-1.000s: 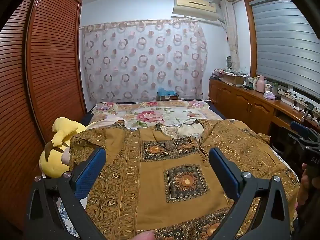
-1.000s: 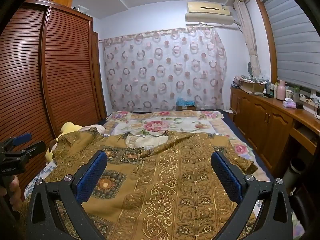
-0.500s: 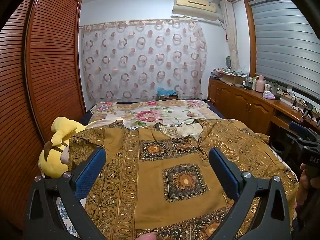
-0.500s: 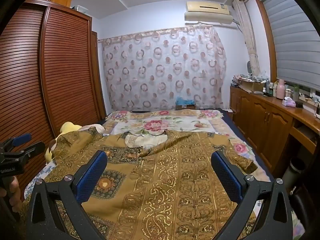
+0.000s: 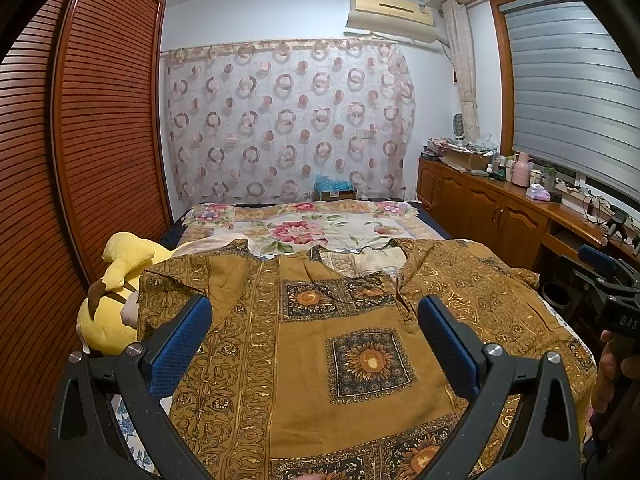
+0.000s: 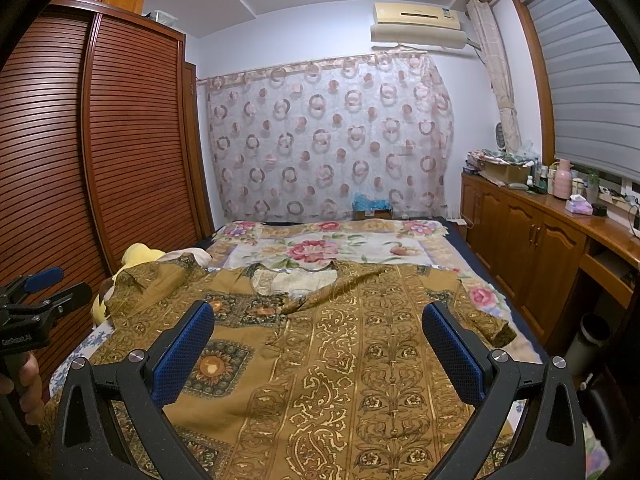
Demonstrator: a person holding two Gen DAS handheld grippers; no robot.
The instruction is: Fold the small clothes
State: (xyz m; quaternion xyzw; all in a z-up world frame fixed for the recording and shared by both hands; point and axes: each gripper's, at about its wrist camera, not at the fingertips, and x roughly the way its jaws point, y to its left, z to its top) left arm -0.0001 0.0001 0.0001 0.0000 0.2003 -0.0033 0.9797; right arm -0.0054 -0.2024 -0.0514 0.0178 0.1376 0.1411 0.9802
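The mustard patterned shirt (image 5: 320,340) is lying spread flat, front up, across the near end of the bed (image 5: 304,232), collar at the far side. The left claw (image 5: 316,344) and right claw (image 6: 316,344) are both hovering apart, empty. Each should be pinching a sleeve edge cleanly, single layer, before folding inward.

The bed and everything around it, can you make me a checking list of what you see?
Surface: bed with a floral cover.
Job's things: brown patterned shirt spread flat, unfolded.
Clutter: yellow plush toy at the shirt's left sleeve.
Grippers: left gripper and right gripper both open, above the shirt, holding nothing.
Cables: thin wires on the counter.
Surroundings: wooden wardrobe, circle-print curtain, air conditioner.
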